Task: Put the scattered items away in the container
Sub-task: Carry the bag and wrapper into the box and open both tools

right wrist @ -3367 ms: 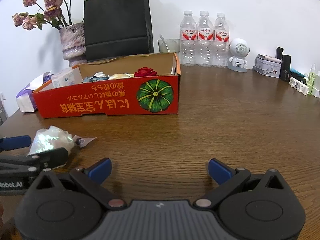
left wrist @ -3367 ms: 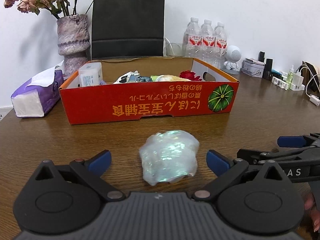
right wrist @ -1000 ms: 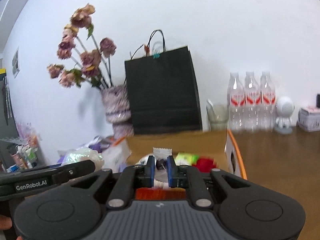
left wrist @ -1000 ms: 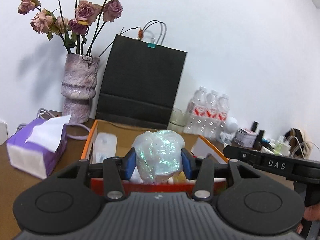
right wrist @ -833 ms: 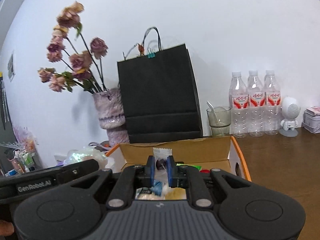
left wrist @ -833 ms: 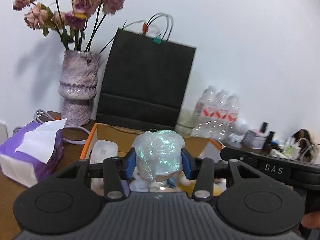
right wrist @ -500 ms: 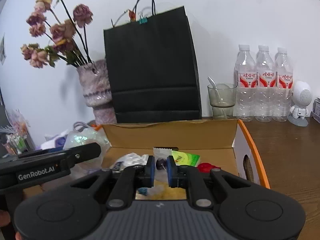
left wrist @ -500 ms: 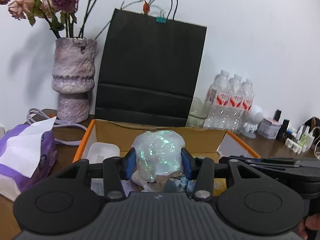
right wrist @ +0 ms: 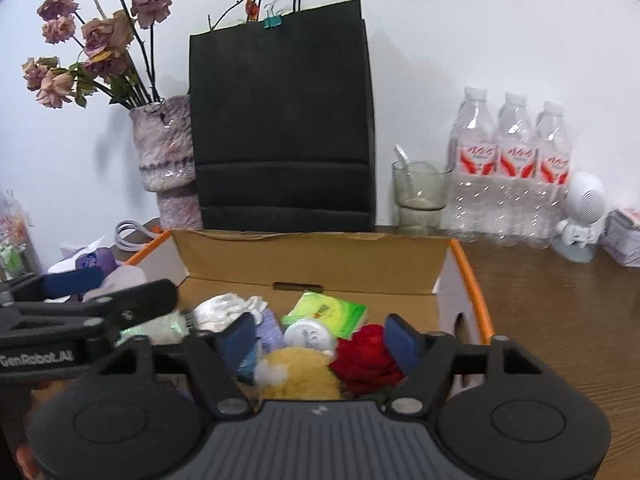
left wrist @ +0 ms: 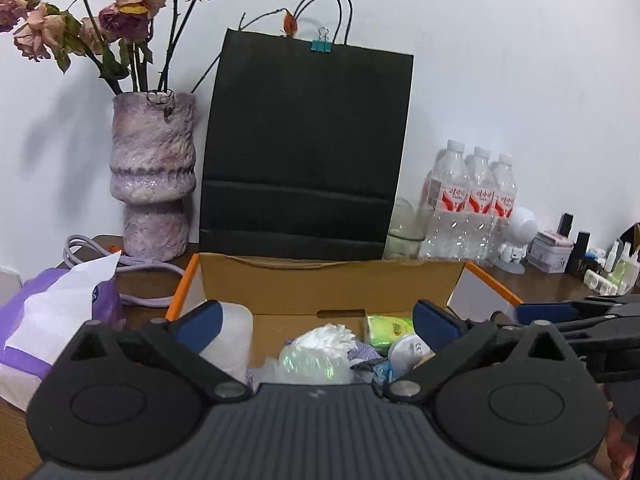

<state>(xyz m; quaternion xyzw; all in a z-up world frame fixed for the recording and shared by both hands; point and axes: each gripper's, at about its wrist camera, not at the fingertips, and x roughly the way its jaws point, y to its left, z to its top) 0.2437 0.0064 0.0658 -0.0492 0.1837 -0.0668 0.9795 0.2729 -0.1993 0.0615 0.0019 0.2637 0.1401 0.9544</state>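
Observation:
The cardboard box (left wrist: 320, 288) with an orange rim lies under both grippers. My left gripper (left wrist: 316, 320) is over the box, its jaws opening wide with nothing pressed between the pads. Below it, the iridescent plastic bundle (left wrist: 308, 364) rests among the box's contents. My right gripper (right wrist: 320, 338) is also opening and grips nothing. A red rose (right wrist: 368, 356), a yellow fluffy item (right wrist: 300, 372), a white round lid (right wrist: 308, 334) and a green packet (right wrist: 324, 312) show between its fingers, lying in the box (right wrist: 312, 260). The left gripper (right wrist: 104, 292) reaches in from the left edge there.
A black paper bag (left wrist: 308, 140) stands right behind the box, with a vase of dried roses (left wrist: 154, 176) to its left. A purple tissue pack (left wrist: 52, 320) lies left of the box. Water bottles (right wrist: 512, 168), a glass (right wrist: 418, 188) and a white figurine (right wrist: 580, 216) stand at the back right.
Both grippers moved forward over the box and opened. The iridescent bundle dropped from the left gripper into the box. The small sachet is gone from the right gripper's pads.

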